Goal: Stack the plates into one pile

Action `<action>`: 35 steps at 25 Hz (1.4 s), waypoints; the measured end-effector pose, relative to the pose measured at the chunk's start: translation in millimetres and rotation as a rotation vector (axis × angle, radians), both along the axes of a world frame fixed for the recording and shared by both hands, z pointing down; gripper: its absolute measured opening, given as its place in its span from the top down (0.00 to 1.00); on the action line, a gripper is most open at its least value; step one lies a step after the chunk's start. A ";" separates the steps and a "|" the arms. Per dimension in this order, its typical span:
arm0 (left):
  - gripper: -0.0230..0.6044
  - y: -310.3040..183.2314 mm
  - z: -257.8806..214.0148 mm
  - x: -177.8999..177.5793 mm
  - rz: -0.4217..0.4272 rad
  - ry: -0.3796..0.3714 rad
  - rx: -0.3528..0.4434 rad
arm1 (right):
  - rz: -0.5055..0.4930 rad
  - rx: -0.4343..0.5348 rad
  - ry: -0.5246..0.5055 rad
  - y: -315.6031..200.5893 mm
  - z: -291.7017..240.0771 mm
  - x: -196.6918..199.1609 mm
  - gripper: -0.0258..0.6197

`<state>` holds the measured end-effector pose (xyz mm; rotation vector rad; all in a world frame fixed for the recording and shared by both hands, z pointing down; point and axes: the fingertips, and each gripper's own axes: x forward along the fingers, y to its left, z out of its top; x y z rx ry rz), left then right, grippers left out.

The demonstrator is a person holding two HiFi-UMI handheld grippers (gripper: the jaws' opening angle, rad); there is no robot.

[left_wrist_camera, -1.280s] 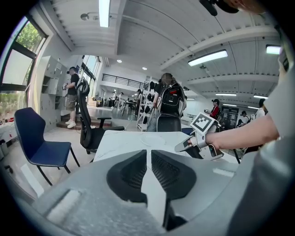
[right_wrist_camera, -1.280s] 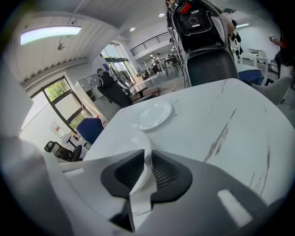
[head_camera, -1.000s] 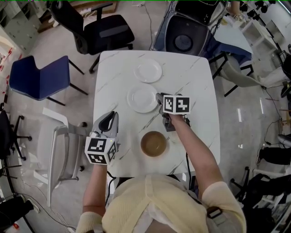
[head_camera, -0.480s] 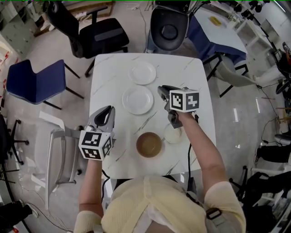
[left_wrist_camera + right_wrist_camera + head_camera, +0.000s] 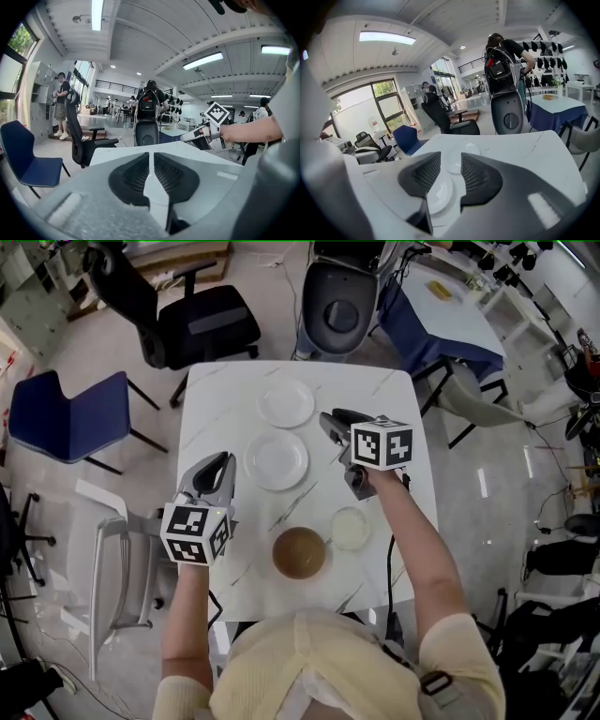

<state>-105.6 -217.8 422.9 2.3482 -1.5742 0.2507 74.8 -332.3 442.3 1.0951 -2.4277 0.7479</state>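
The far plate (image 5: 286,402) and near plate (image 5: 277,460) are 2 plain white rounds, flat and unstacked. The right gripper (image 5: 328,423) just opened its jaws and is empty. The left gripper (image 5: 221,465) is basically closed on nothing.

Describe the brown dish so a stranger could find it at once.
Look at the white marble table. At its edge nearest the person sits the brown dish, just beside a small pale dish. It is the only brown one; the two plates beyond are white.

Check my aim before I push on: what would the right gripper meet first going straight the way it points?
Probably the nearer white plate, framed by the empty jaws of the right gripper, which have just been opening; depth is unclear.
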 end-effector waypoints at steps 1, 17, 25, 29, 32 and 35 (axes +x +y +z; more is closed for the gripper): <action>0.93 -2.7 1.3 0.2 -0.002 0.000 -0.001 | -0.003 0.002 0.001 -3.4 0.6 0.1 0.74; 0.92 -31.1 45.4 0.3 -0.039 0.041 -0.086 | 0.104 -0.208 -0.072 -69.6 73.5 -4.9 0.72; 0.91 -37.7 62.8 0.3 -0.036 0.049 -0.106 | 0.149 -0.266 -0.049 -89.6 113.9 -5.9 0.73; 0.90 -38.4 69.1 -2.4 -0.031 0.048 -0.116 | 0.183 -0.287 -0.045 -96.7 125.3 -9.5 0.73; 0.90 -38.7 72.0 -1.1 -0.030 0.052 -0.122 | 0.206 -0.299 -0.012 -100.3 131.8 -5.2 0.73; 0.90 -39.6 74.5 0.0 -0.030 0.055 -0.127 | 0.196 -0.300 0.008 -102.2 134.6 -7.1 0.73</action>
